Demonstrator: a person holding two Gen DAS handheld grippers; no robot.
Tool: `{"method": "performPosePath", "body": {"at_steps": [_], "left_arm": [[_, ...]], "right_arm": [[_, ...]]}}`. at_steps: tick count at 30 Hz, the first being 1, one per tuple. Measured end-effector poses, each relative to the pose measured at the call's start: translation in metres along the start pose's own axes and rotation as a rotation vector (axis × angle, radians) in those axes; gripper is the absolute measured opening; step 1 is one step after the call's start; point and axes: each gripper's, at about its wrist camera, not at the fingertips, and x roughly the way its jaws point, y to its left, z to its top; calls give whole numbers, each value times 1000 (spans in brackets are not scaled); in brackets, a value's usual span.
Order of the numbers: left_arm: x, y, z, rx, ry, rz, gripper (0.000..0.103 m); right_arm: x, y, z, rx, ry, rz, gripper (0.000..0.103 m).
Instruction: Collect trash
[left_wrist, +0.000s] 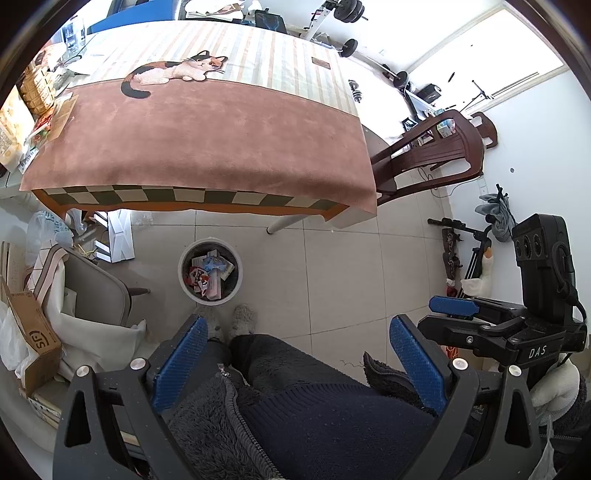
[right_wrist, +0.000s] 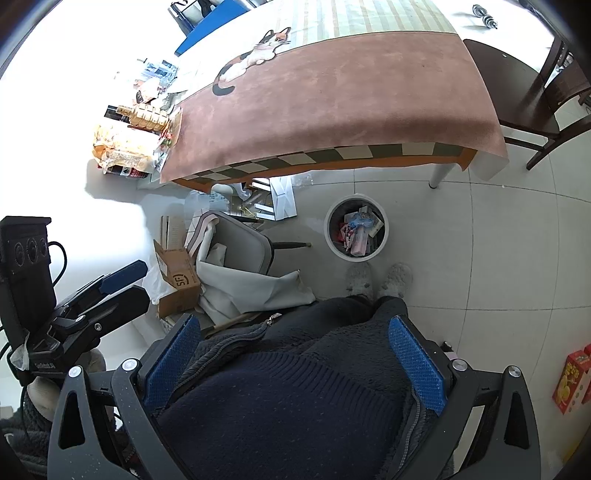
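Low in the left wrist view, the left gripper (left_wrist: 301, 354) has its blue-padded fingers spread wide apart and grasps nothing; between them lie only the person's dark knitted top and grey fleece. The right gripper (right_wrist: 299, 350) stands released in the same way at the bottom of the right wrist view, its black frame cut off by the lower edge.

The round white waste bin (left_wrist: 184, 280) sits on the pale tiled floor just left of centre, close in front of the grey fluffy slippers (left_wrist: 243, 319). It holds crumpled wrappers and cartons (left_wrist: 211, 271); their printing is too small to read.

Above it, the table under a pink cloth with a cat picture (left_wrist: 207, 133) fills the upper middle. Snack packets (left_wrist: 26, 110) crowd its left end, partly cut by the fisheye rim and washed out in the right wrist view. A brown cardboard box (left_wrist: 35, 334) at lower left is half hidden.
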Motion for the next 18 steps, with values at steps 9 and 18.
{"method": "performPosePath", "body": {"at_steps": [9,18], "left_arm": [[-4,2,4,-7,-8,0,101],[-7,0,0,-17,-20,5,101]], "right_arm": [[2,7,2,2,1,-1,103],[3,8,1,-2,2,2,103]]}}
